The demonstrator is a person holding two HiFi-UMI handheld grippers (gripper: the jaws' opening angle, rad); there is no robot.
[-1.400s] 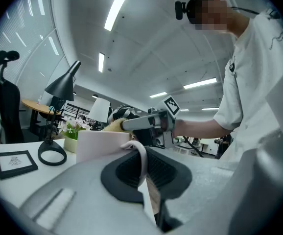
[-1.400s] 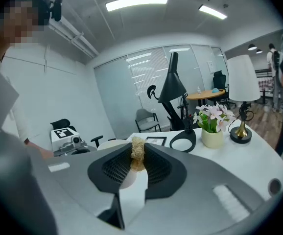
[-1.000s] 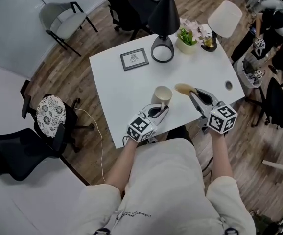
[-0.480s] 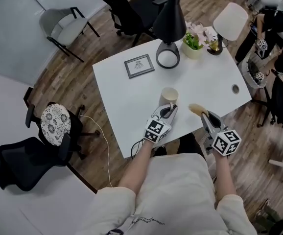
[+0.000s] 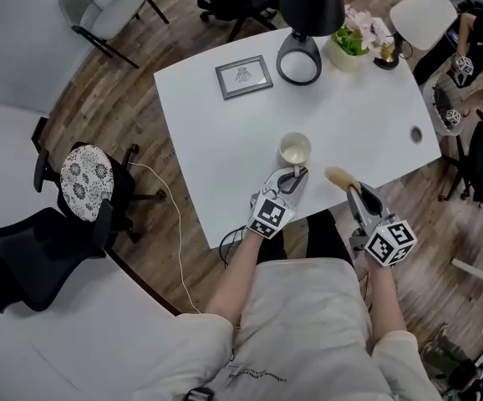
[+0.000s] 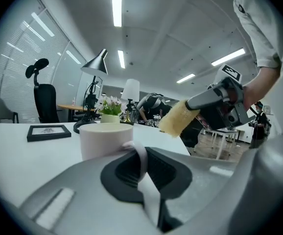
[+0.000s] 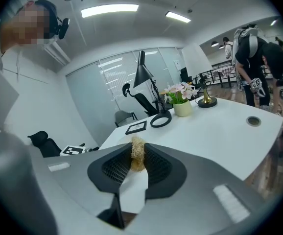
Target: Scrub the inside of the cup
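The white cup (image 5: 295,150) stands upright on the white surface (image 5: 216,153), near the edge closest to the person. The left gripper (image 5: 290,176) comes at it from 6 o'clock. Its jaws are clenched on the cup's handle (image 6: 140,156). I think this is to keep the cup from sliding or tipping when the rubbing starts.

The right gripper (image 5: 352,190) has its jaws squeezed on a yellow scrub sponge (image 5: 338,176). The sponge pokes out past the tips, so the soft end can reach down into the cup. It hangs in the air at about 4 o'clock from the cup, near it but not touching. The scrubbing has not begun, I think. The sponge needs to go up and over the rim, then down inside.

Nothing stands between the sponge and the cup. A black lamp (image 5: 300,53) is at 12 o'clock from the cup, a picture frame (image 5: 243,77) at 11 o'clock, and a flower pot (image 5: 348,50) at 1 o'clock, all well apart from it.
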